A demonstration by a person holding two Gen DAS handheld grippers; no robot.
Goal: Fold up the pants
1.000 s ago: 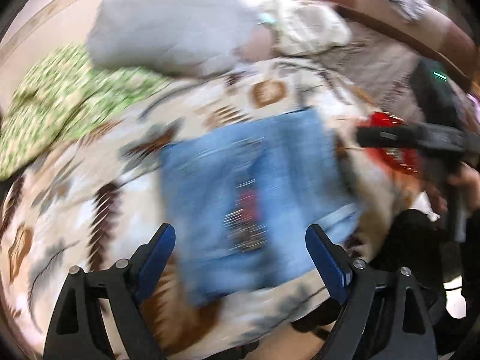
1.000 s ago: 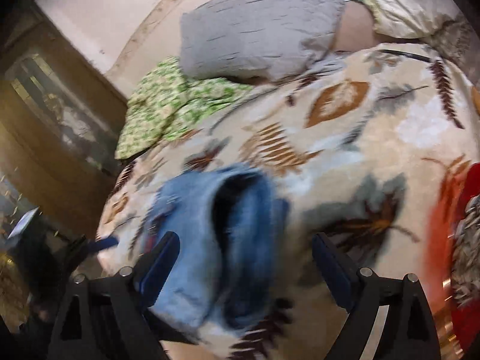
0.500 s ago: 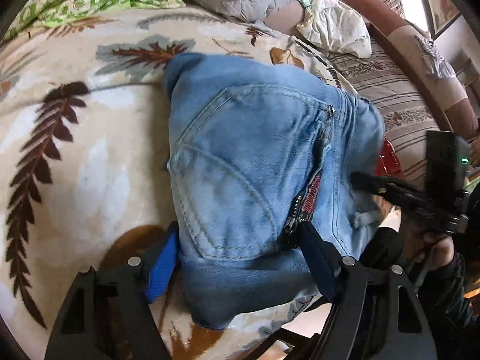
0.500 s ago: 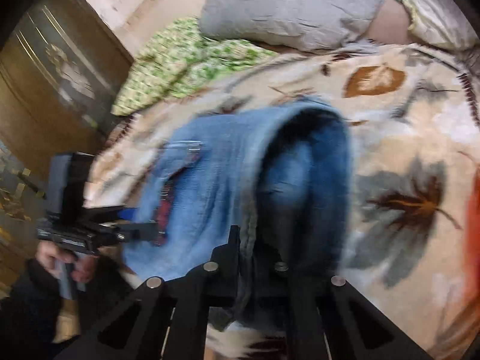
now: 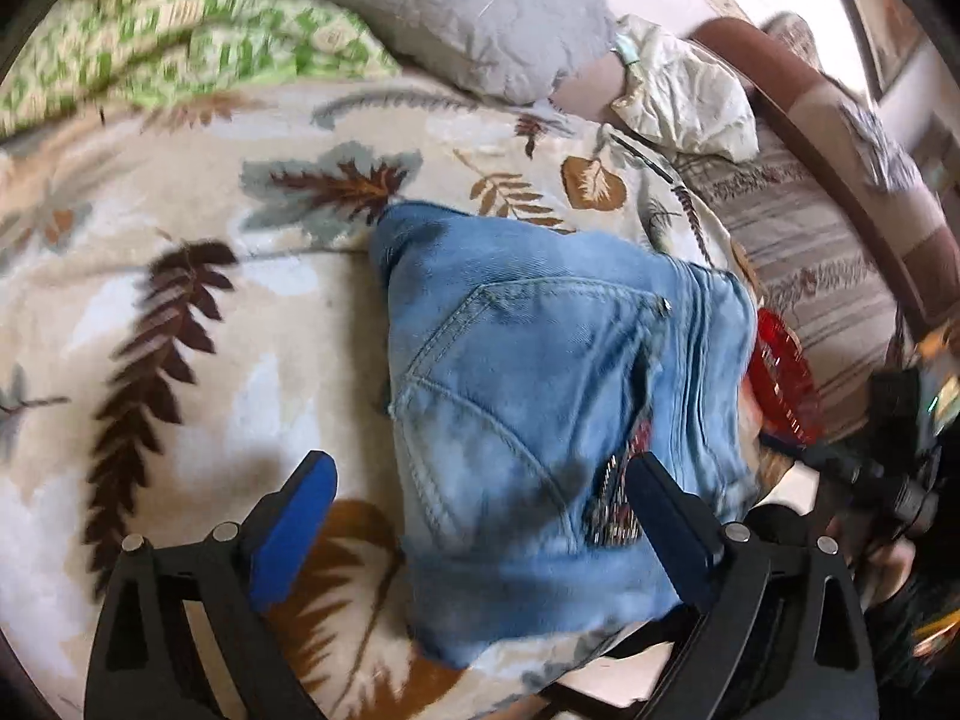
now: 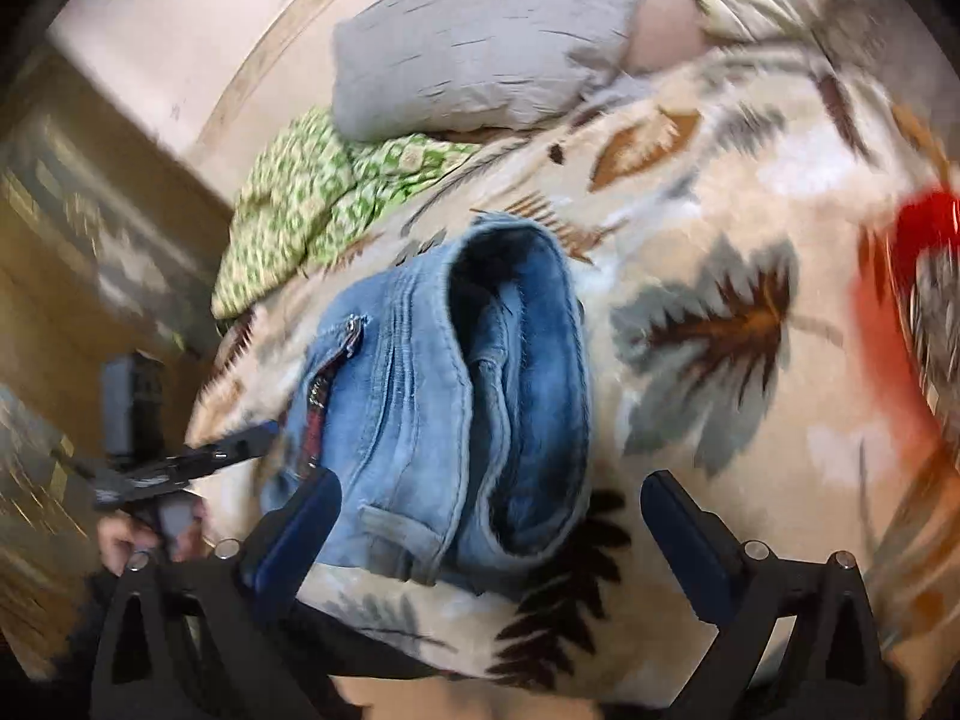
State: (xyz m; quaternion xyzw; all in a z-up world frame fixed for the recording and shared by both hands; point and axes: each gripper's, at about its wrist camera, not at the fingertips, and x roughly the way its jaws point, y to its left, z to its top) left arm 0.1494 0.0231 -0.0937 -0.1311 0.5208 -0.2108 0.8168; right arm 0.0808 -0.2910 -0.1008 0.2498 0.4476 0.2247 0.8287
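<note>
1. Spread under both claws: bed (image 5: 180, 312) in a leaf-print blanket, near edge falling away just behind the claw bases; plenty of bare blanket beyond and to the outer side of each claw.
2. Far ahead of the claws, well apart from the work: grey pillow (image 6: 486, 36) and green patterned cloth (image 6: 300, 210).
3. Lying on the blanket as a compact, bulky bundle: folded jeans (image 5: 558, 420), back pocket up, open loop of the fold facing the right claw.
4. Left claw (image 5: 480, 528): released, jaws just reopened wide, straddling the bundle's near end, no pinch seen.
5. Right claw (image 6: 492, 534): released, just sprung open off the denim, near end of the bundle lying loose between the jaws.
6. Probably the closing stage: fold laid down and let go. Next, likely flattening the puffed loop or lifting clear.
</note>
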